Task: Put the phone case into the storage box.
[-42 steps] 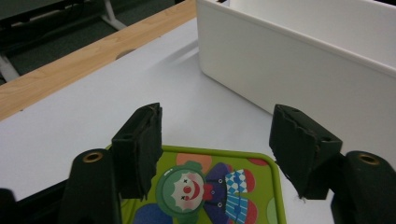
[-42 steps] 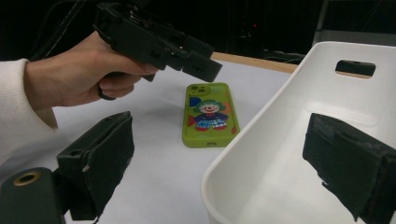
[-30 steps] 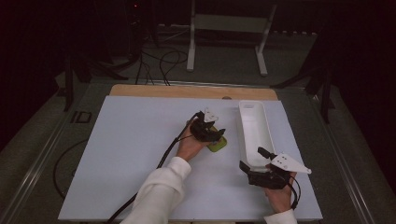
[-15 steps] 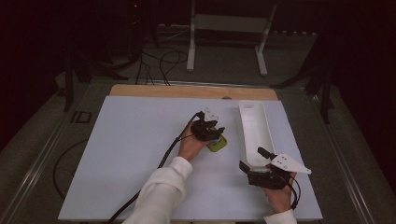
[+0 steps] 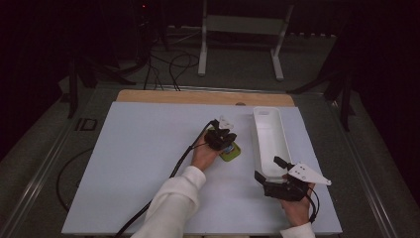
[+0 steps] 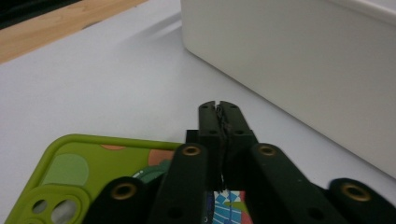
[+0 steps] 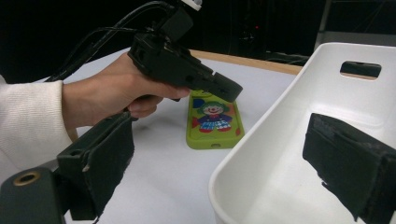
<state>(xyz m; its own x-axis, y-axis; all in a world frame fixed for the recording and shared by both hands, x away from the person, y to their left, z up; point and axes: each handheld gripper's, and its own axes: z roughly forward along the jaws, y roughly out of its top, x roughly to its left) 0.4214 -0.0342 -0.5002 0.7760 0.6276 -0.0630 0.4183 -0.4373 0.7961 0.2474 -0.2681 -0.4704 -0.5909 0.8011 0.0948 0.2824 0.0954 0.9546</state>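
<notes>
Left gripper (image 5: 224, 140) is hovering tilted down over the green rubbery phone case with a clown print (image 7: 212, 120), lying flat on the matte white table sheet (image 5: 138, 163) just beside the long glossy white plastic bin (image 5: 270, 134); its jaws have just been closing and are now pressed together, nothing between them. Right gripper (image 5: 271, 174) is sitting level at the bin's near end, jaws spread wide astride the rim.

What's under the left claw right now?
The green phone case lies flat on the table beneath the shut left claw. The claw's body covers part of the case's clown picture.
</notes>
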